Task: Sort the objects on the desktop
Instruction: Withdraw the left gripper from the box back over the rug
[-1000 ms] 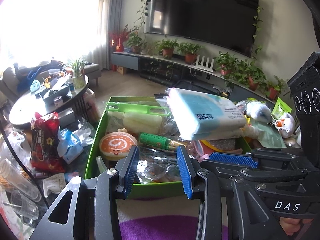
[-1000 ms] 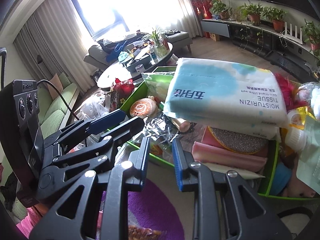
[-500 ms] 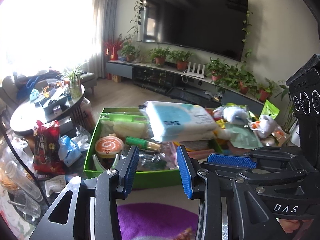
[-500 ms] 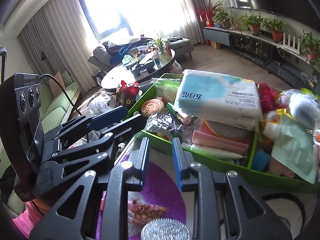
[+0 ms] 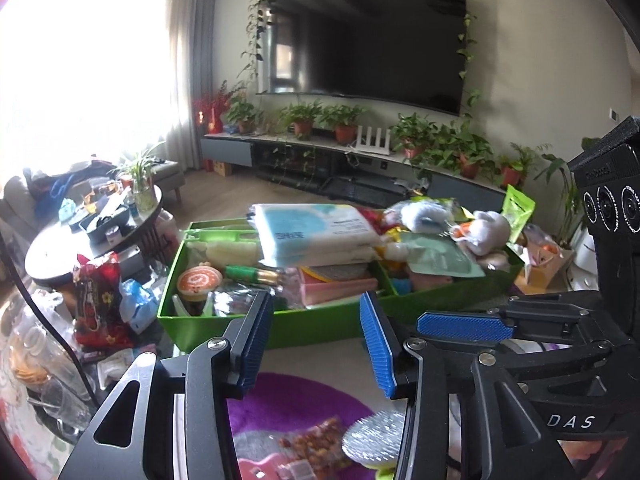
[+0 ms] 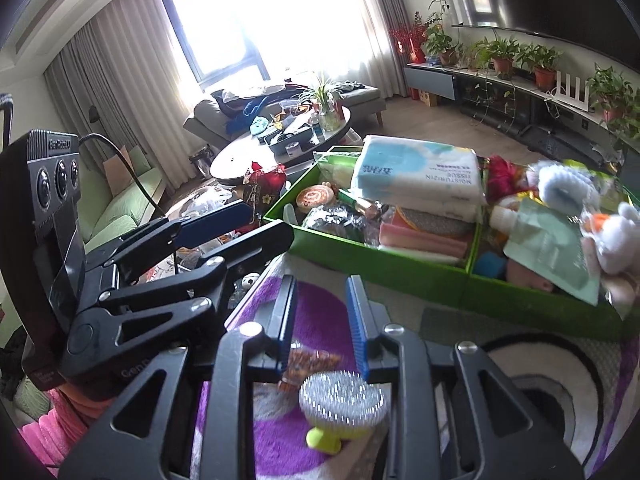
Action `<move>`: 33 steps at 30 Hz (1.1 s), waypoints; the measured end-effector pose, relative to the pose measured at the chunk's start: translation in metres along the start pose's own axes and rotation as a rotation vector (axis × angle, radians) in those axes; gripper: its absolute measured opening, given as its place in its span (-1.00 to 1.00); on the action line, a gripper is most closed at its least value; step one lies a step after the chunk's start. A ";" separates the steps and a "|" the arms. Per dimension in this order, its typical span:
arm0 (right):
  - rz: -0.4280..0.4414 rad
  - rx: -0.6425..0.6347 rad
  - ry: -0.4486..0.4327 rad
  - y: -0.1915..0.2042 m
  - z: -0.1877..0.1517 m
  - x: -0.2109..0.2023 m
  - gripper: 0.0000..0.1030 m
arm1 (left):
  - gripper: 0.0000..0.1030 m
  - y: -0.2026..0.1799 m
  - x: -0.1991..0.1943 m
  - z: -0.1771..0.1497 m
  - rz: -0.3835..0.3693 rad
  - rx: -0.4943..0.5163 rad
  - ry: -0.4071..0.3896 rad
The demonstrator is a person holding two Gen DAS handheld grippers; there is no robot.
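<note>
Living room, wall TV [image 5: 366, 40], plants below. Counter [image 6: 404, 312] carries a purple-patterned mat [image 6: 320, 304]. Green box [image 5: 304, 326] at its far edge, overfilled; tissue pack [image 6: 420, 178] on top. Left gripper [image 5: 316, 340]: fingers opening, nothing between them. Right gripper [image 6: 322, 324]: fingers narrow, nothing between them. Silver-bristled brush [image 6: 342, 404] and snack packet [image 6: 308, 362] lie on the mat at the near edge.
</note>
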State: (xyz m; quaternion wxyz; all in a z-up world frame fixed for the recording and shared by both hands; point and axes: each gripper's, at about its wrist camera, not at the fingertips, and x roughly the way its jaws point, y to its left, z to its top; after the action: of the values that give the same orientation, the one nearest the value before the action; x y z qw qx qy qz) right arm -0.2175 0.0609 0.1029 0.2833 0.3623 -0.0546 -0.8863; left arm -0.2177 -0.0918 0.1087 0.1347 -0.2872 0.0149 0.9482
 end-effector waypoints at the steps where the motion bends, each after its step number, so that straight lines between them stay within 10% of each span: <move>1: -0.001 0.004 0.000 -0.001 -0.003 -0.003 -0.49 | -0.11 -0.003 -0.001 -0.001 -0.005 0.000 0.002; 33: -0.096 0.128 -0.030 -0.058 -0.085 -0.087 -0.49 | -0.06 -0.117 -0.002 -0.037 -0.195 0.046 0.069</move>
State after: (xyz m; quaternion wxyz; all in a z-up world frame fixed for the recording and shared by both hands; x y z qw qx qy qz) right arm -0.1371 0.1655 0.0760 0.2157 0.3686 -0.0979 -0.8989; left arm -0.1652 0.0165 0.0845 0.2322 -0.3166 0.0131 0.9196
